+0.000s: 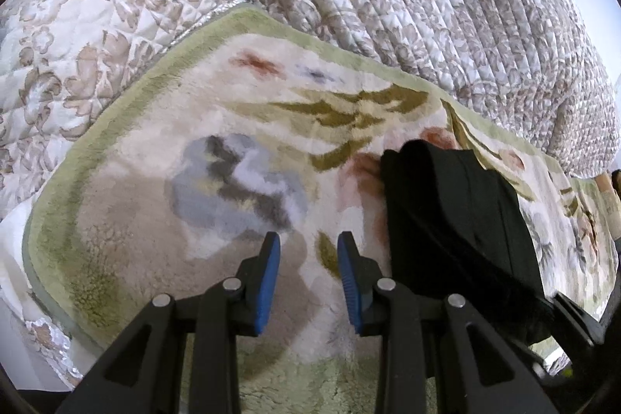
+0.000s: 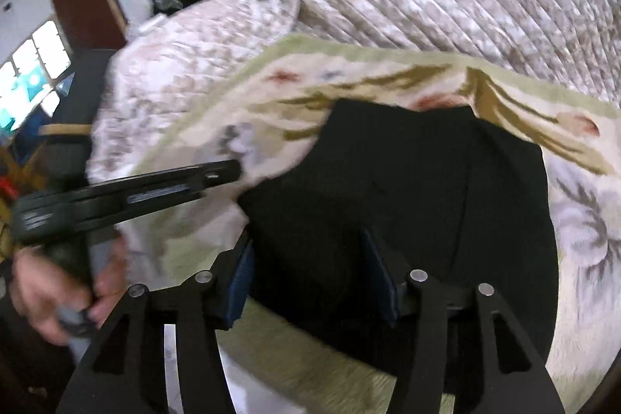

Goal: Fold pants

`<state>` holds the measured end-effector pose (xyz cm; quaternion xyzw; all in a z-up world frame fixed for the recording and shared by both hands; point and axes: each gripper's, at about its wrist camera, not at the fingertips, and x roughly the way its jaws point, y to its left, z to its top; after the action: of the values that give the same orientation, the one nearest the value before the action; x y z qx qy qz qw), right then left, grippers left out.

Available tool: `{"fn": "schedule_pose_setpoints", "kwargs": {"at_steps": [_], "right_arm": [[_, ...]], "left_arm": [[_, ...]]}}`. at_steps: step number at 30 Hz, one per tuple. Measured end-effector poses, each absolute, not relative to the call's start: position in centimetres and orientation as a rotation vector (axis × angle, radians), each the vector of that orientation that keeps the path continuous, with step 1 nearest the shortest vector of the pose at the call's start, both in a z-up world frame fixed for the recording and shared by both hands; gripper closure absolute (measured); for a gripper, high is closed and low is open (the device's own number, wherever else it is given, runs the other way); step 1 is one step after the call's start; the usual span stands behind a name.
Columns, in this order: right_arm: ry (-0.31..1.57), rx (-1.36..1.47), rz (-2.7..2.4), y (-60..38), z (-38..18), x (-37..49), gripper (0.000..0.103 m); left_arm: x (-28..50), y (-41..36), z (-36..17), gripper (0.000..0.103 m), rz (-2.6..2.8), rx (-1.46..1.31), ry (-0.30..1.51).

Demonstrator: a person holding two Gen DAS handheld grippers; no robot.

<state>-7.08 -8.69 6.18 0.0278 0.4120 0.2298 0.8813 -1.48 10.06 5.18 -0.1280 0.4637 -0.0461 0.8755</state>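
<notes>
Both our claws are apart: the left claw [image 1: 308, 247] holds nothing, the right claw [image 2: 306, 251] hovers over the black pants [image 2: 407, 200]. A bump could unfold them.

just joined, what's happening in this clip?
A person with two handheld grippers is folding dark pants, which lie in a compact folded bundle on a fluffy floral blanket spread over a quilted bedspread. The left gripper hangs open above the blanket beside the pants, holding nothing. The right gripper is open above the bundle; contact is unclear in the blur.
</notes>
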Motion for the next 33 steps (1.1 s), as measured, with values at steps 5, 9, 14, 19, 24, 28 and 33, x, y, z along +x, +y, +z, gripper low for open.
{"fn": "schedule_pose_setpoints", "kwargs": {"at_steps": [5,9,14,19,24,28,33], "right_arm": [[0.78,0.137,0.521,-10.2,7.4,-8.7,0.048],[0.829,0.151,0.42,-11.6,6.0,-8.2,0.052],[0.908,0.167,0.445,-12.5,5.3,-7.6,0.061],[0.906,0.202,0.309,-17.1,6.8,-5.3,0.061],[0.92,0.211,0.273,-20.0,7.2,-2.8,0.061],[0.977,0.209,0.284,-20.5,6.4,0.6,0.08],[1.012,0.18,0.257,-20.5,4.2,4.4,0.08]], "left_arm": [[-1.5,9.9,5.5,0.07,-0.091,-0.273,0.958],[-1.3,9.2,6.0,0.07,-0.108,-0.27,0.945],[-1.2,7.6,6.9,0.07,-0.157,-0.241,0.914],[-1.0,5.6,7.4,0.07,-0.21,-0.209,0.913],[-0.7,2.8,8.5,0.07,-0.326,-0.167,0.911],[0.5,0.2,8.4,0.07,-0.34,-0.06,0.929],[3.6,-1.8,7.2,0.07,-0.358,-0.004,0.966]]}}
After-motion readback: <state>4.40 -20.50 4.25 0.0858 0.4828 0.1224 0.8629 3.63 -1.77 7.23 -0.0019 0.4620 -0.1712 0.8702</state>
